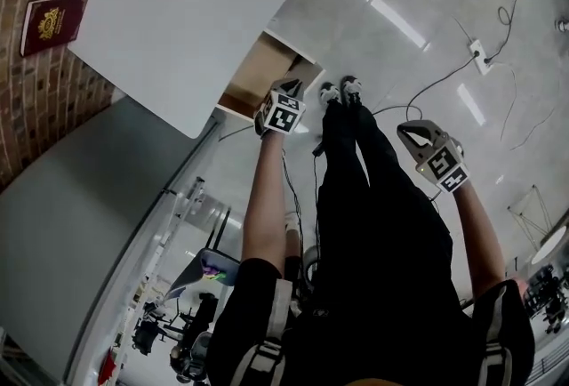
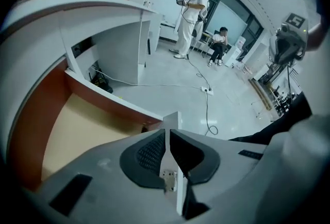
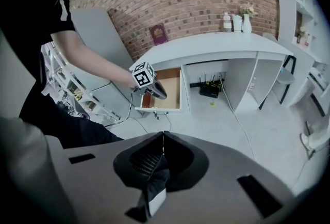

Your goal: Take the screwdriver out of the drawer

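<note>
The desk drawer (image 1: pixel 258 71) stands pulled out under the white desktop (image 1: pixel 178 11). My left gripper (image 1: pixel 292 87) is at the drawer's front, shut on the thin white front panel (image 2: pixel 171 121), which runs edge-on between the jaws. The drawer's beige bottom (image 2: pixel 87 130) shows bare, and I see no screwdriver in any view. In the right gripper view the open drawer (image 3: pixel 170 86) and the left gripper (image 3: pixel 154 92) sit at mid-left. My right gripper (image 1: pixel 407 130) hangs away from the desk over the floor, shut with nothing between its jaws (image 3: pixel 163 135).
A dark red booklet (image 1: pixel 53 22) lies on the desktop by the brick wall. My own legs and shoes (image 1: pixel 342 92) stand just right of the drawer. Cables and a power strip (image 1: pixel 480 55) lie on the floor. Two people (image 2: pixel 190 14) are across the room.
</note>
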Action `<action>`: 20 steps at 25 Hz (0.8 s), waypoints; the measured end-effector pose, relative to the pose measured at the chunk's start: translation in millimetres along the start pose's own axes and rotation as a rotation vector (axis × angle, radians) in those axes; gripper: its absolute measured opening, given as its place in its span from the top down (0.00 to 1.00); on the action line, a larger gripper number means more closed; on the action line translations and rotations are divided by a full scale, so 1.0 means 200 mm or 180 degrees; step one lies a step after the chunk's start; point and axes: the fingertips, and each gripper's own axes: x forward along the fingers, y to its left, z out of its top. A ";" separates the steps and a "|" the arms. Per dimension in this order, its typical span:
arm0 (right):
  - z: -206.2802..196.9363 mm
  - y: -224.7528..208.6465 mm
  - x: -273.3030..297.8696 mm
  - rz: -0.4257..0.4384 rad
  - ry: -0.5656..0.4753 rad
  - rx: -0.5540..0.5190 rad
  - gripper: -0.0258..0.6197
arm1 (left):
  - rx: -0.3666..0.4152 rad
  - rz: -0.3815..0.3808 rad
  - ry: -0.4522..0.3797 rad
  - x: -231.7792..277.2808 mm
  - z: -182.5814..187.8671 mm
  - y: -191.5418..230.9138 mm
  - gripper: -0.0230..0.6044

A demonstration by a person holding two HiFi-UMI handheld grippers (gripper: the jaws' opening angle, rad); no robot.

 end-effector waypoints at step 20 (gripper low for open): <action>-0.36 -0.07 0.24 0.0308 0.0332 0.0218 0.87 | 0.0148 0.0155 0.0422 0.49 -0.14 0.32 0.92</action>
